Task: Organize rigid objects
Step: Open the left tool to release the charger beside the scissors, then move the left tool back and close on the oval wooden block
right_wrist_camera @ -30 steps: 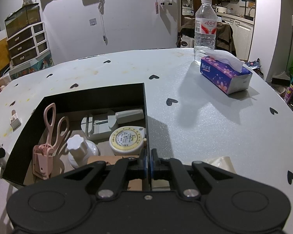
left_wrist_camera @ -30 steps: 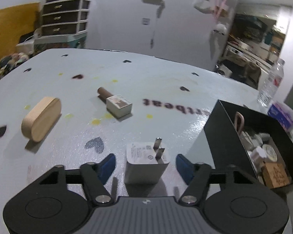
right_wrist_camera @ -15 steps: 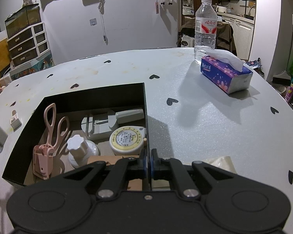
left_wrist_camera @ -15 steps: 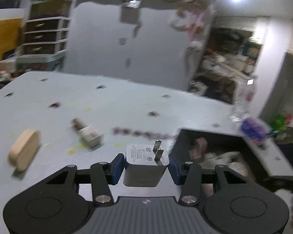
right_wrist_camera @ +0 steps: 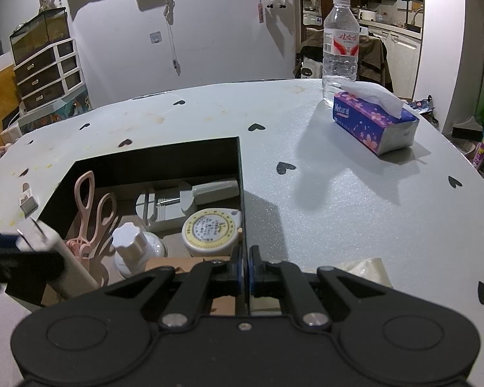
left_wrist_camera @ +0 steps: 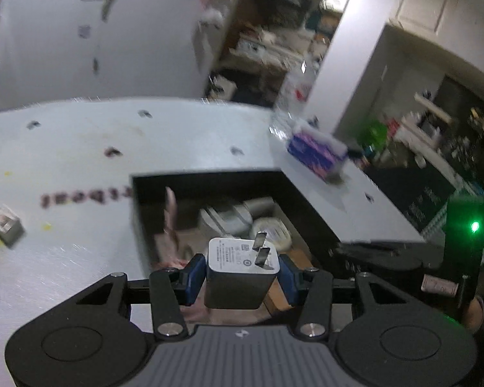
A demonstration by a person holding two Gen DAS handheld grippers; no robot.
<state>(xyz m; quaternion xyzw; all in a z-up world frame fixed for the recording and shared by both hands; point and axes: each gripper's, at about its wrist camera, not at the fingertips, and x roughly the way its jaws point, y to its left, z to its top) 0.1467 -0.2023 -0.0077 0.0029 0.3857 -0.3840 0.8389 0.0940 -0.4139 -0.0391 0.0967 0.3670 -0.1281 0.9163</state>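
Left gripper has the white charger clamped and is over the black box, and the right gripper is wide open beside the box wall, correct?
Not quite. The right gripper is shut on the black box wall, as the right wrist view shows. The left gripper does hold the white charger over the box.

One charger (left_wrist_camera: pixel 242 269). One black box (right_wrist_camera: pixel 151 158), holding one pair of pink scissors (right_wrist_camera: pixel 90 206), one round tape measure (right_wrist_camera: pixel 211 230), one white knob-topped jar (right_wrist_camera: pixel 130 246) and one white flat gadget (right_wrist_camera: pixel 167 206) (more may lie hidden underneath). One bottle (right_wrist_camera: pixel 340 40), one tissue pack (right_wrist_camera: pixel 371 122), one small stamp (left_wrist_camera: pixel 3 224).
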